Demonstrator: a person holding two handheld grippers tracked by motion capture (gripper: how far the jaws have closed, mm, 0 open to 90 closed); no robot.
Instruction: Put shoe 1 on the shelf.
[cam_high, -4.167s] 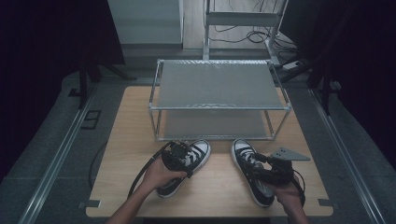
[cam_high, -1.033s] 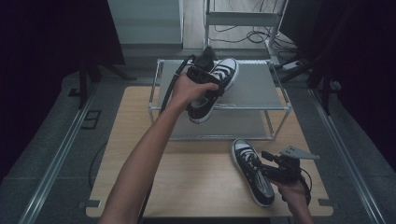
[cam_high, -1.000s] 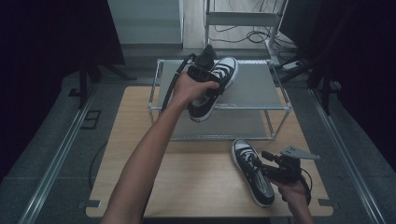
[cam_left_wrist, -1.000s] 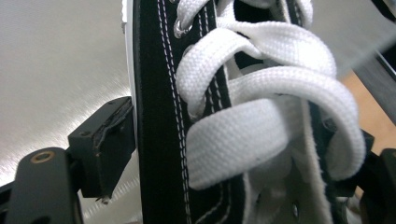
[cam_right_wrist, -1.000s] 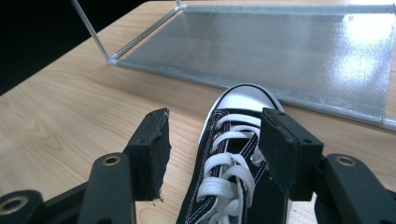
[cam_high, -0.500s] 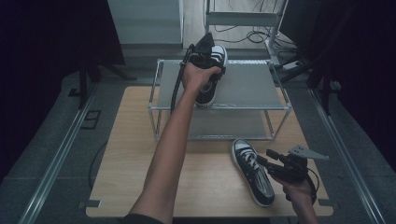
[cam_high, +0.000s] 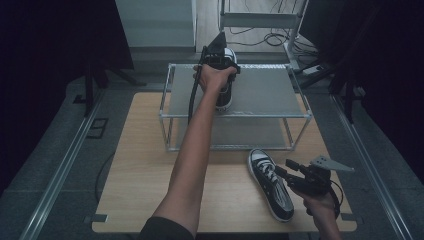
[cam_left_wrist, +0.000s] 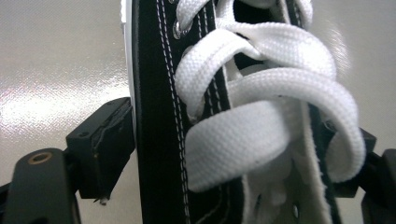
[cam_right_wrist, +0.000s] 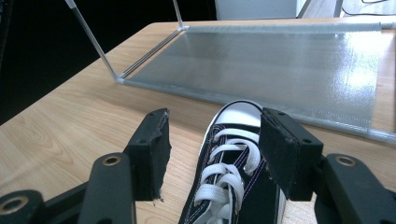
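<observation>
- A metal rack (cam_high: 295, 116) with two frosted shelves stands at the far half of the wooden desk (cam_high: 140, 170); its top shelf (cam_high: 265, 92) is at the level of the raised left hand, and its lower shelf (cam_right_wrist: 289, 60) lies just above the desk.
- Behind the desk, cables (cam_high: 265, 35) lie on the floor.
- The first sneaker (cam_high: 226, 90), black with a white sole and white laces, is on the top shelf, near its left half. Its long axis runs from the near edge to the far edge of the shelf; the hand covers a big part of it.
- The second sneaker (cam_high: 271, 184) lies on the desk in front of the rack, at the right. Its white toe cap points to the rack, its heel to the near desk edge, a little slanted.
- The left tongs (cam_high: 218, 56) are closed on the first sneaker: in the left gripper view, the jaws press both sides of its laced upper.
- The right tongs (cam_high: 292, 172) are wide open, one jaw at each side of the second sneaker, not touching it.
</observation>
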